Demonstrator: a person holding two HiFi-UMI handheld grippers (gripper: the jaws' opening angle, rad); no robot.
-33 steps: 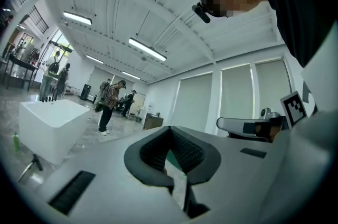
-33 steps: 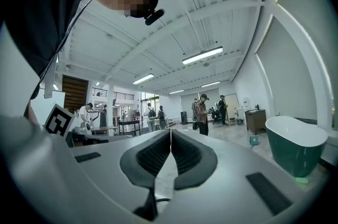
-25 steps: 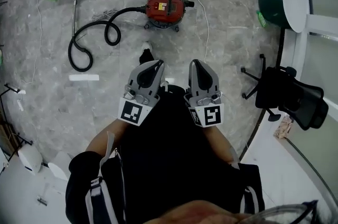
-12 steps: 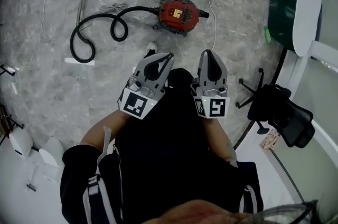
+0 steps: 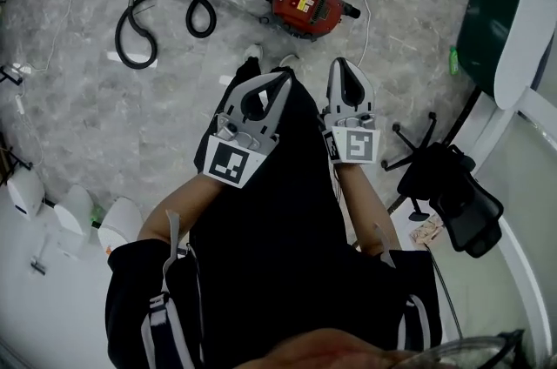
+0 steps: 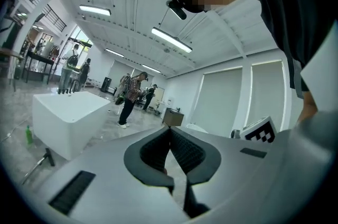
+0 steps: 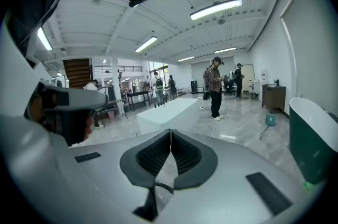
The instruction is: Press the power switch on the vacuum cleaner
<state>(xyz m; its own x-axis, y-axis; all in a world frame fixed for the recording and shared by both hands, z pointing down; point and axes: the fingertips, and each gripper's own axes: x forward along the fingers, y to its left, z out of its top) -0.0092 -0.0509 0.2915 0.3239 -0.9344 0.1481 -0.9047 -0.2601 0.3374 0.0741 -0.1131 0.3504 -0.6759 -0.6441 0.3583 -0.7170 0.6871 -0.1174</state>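
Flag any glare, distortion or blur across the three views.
Head view: dim overall with darkened corners, a white glare streak near the top edge of the grey marble floor, and the round red vacuum cleaner reads sharp. Left gripper view: heavy fisheye bend, with the ceiling strip light blown out. Right gripper view: same fisheye, the ceiling tube light clipped, and a black vignette at the edges.

One vacuum cleaner [image 5: 306,6], perhaps one chair [image 5: 452,195]

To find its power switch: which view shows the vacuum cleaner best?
The head view: the red vacuum cleaner sits whole on the floor, seen from above. Both gripper views look level across the room; neither shows its red body.
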